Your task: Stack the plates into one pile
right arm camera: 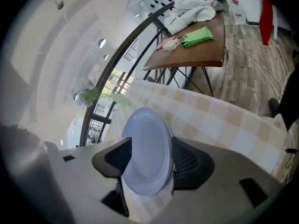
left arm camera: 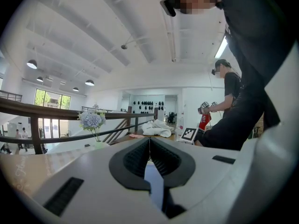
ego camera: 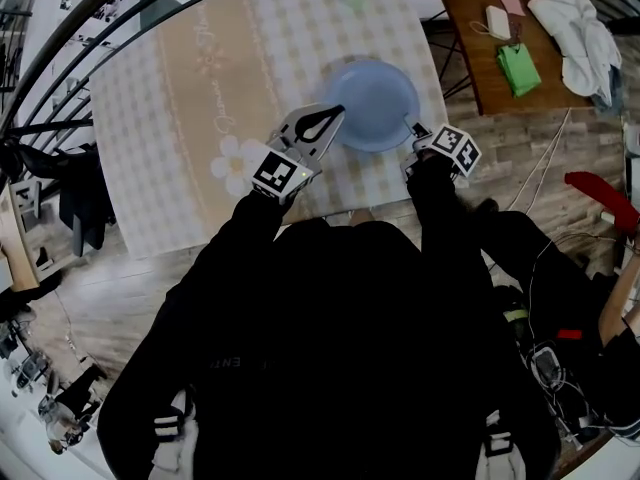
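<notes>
Head view first: there's one pale blue pile of plates sitting on the checked table, a bit right of centre in the upper half of the frame. I can't spot any loose plate elsewhere on the cloth. The left gripper comes in from the lower left with its tips right at the pile's left rim. The right gripper sits at the right rim.

Left gripper view: the left gripper has its fingers pressed together and pinches nothing. A thin bluish sliver shows low down in the gap behind the tips, probably the plates underneath, but I can't say for sure. It points roughly level, out toward the railing and the flowers at mid left.

Right gripper view: the right gripper has its fingers spread wide, with the pile of plates lying on the table between them. Several rims show at the pile's right edge, so it's more than one plate. That edge sits very close to the right finger, but I don't read it as a grip. A wooden side table sits in the upper right.

My take: this is the let-go step, and the stacking looks basically finished. Next it needs the right gripper backed straight out, keeping the fingers wide so they don't catch a rim and drag the top plate off centre.
</notes>
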The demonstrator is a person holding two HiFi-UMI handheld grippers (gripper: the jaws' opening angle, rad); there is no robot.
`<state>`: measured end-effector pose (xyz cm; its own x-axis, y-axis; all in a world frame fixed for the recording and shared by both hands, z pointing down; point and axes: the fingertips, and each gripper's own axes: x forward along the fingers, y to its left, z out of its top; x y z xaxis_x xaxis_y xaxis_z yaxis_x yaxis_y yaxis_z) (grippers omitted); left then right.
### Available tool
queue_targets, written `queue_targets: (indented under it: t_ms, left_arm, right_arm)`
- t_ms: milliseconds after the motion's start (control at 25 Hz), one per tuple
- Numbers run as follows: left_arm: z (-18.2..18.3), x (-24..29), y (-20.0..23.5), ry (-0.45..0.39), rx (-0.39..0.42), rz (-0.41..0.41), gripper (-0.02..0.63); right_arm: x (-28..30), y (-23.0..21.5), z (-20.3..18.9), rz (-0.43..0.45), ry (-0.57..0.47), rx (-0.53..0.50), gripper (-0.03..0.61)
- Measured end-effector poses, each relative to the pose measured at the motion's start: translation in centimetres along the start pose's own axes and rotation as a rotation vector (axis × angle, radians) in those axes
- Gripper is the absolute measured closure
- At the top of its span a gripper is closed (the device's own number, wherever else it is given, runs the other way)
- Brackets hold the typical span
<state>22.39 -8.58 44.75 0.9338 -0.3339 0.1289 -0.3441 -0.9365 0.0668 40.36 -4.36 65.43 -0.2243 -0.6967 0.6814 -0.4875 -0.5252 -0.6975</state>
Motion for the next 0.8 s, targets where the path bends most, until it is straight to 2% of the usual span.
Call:
queue_targets:
  t_ms: [120,240,400,480,600,800]
  left_arm:
    - [0.3,-0.2,-0.1,-0.003,0.002,0.001,0.594]
    - [0.5,-0.5,-0.2,-0.002,0.007,0.004,0.594]
    - [0.6,-0.9,-0.2,0.001,0.009,0.009,0.594]
    - [0.6,-1.1,-0.2,0.001,0.009,0.012,0.594]
    - [0.6,-1.3,0.0,0.007,0.015,0.020,0.593]
    - [0.6,-1.2,0.2,0.015,0.006,0.032,0.593]
  right_arm:
    - [-0.1,0.7,0.1,-0.010,0.002,-0.061,0.291]
    - [0.0,1.0,0.3,-0.030,-0.005,-0.072,0.284]
    - [-0.4,1.1,1.4,-0.099,-0.069,-0.145,0.243]
    - [-0.6,1.6,1.9,-0.107,-0.095,-0.185,0.238]
    - [-0.5,3.3,1.9,-0.035,-0.097,-0.229,0.257]
    - [-1.6,8.2,1.6,0.130,-0.133,-0.448,0.371]
